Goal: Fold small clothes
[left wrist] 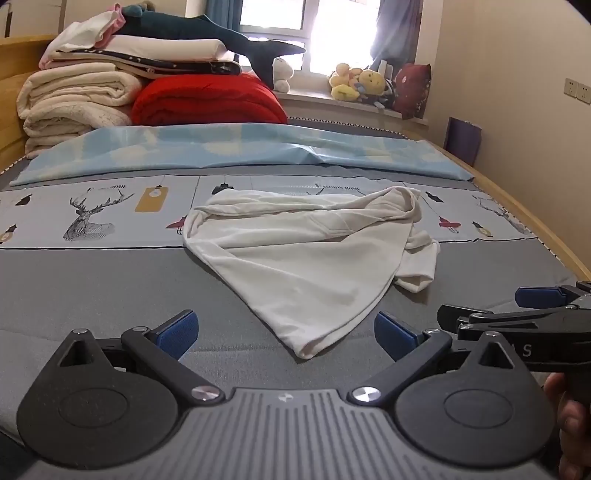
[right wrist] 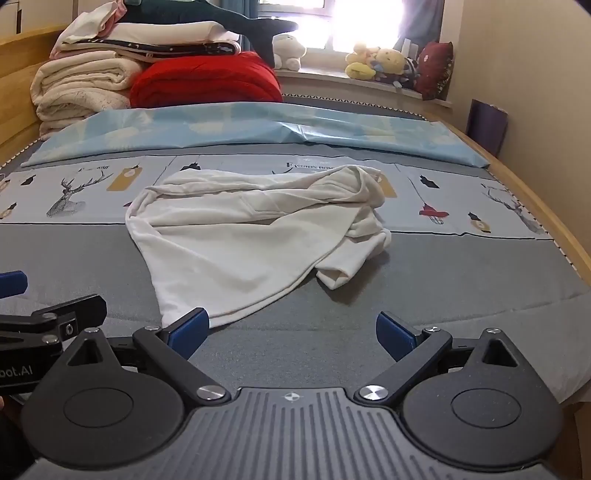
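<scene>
At the far left corner of the bed (left wrist: 92, 288), against the wooden headboard, sits a stack of folded cream blankets (left wrist: 74, 99) topped with white and dark-trimmed bedding, and a dark blue plush shark (left wrist: 207, 33) lies across the top. Just right of the stack is a rolled red quilt (left wrist: 207, 99). A light blue patterned sheet (left wrist: 240, 151) stretches across the bed in front of them, and nearer still runs a printed band with deer heads.

Near the middle of the bed lies the crumpled white garment (left wrist: 306, 251), bunched toward its right side, its lower corner pointing toward the near edge. The left claw (left wrist: 286, 332) hovers there with its blue pads spread wide, the garment's corner lying between them, untouched. The right claw (right wrist: 291, 332), further right along the near edge, is likewise spread wide; its left pad sits just in front of the garment's hem, gripping nothing. On the windowsill at the far right sit several yellow plush toys (left wrist: 358, 85).
</scene>
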`<action>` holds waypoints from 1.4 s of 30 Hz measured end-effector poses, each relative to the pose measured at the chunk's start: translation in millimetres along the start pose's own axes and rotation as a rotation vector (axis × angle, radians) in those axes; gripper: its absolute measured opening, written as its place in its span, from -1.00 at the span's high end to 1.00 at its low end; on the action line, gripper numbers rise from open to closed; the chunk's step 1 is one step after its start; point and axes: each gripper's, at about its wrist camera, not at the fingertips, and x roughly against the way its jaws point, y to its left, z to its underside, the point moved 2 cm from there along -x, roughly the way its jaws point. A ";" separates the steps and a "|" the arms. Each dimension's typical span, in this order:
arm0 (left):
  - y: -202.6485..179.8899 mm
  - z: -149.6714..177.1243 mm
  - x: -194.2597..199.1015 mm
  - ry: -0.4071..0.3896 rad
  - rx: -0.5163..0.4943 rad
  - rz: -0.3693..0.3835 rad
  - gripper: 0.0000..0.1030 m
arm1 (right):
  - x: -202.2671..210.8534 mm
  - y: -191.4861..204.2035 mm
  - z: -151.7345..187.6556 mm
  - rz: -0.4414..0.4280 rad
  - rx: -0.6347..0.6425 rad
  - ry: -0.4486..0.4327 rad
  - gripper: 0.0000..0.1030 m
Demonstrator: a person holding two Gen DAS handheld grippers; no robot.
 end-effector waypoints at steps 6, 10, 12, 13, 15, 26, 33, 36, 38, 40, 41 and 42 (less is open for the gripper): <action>2.7 0.5 -1.2 0.007 0.002 0.000 -0.98 | -0.5 4.8 1.0 -0.004 0.015 0.004 -0.88; 2.6 1.4 -1.2 0.010 0.002 0.003 -0.98 | -0.7 5.4 0.5 -0.003 0.023 0.010 -0.88; 2.2 2.2 -1.4 0.011 0.003 0.004 -0.98 | -1.6 6.8 1.6 -0.003 0.025 0.009 -0.89; 2.1 2.4 -1.5 0.012 0.002 0.005 -0.98 | -1.7 6.9 1.8 -0.002 0.027 0.009 -0.89; 2.3 2.6 -1.8 0.014 0.000 0.005 -0.98 | -1.7 7.0 2.2 -0.001 0.030 0.011 -0.89; 1.4 3.4 -2.9 0.017 0.005 0.005 -0.98 | -4.4 9.1 1.6 0.011 0.049 0.014 -0.89; 1.8 3.5 -2.6 0.019 0.008 0.008 -0.98 | -4.5 9.0 1.7 0.005 0.044 0.016 -0.89; 2.8 3.1 -2.2 0.019 0.012 0.009 -0.98 | -5.2 8.9 1.8 -0.003 0.035 0.016 -0.88; 2.9 3.2 -1.7 0.018 0.013 0.008 -0.98 | -5.8 9.0 2.4 -0.012 0.025 0.014 -0.88; 3.0 2.8 -2.0 0.018 0.014 0.005 -0.98 | -6.4 9.2 2.2 -0.007 0.031 0.017 -0.88; 3.1 2.6 -2.3 0.019 0.013 0.002 -0.98 | -6.3 9.3 2.0 -0.003 0.034 0.017 -0.87; 3.1 2.6 -2.4 0.021 0.010 -0.002 -0.98 | -5.8 9.2 1.8 -0.003 0.035 0.023 -0.85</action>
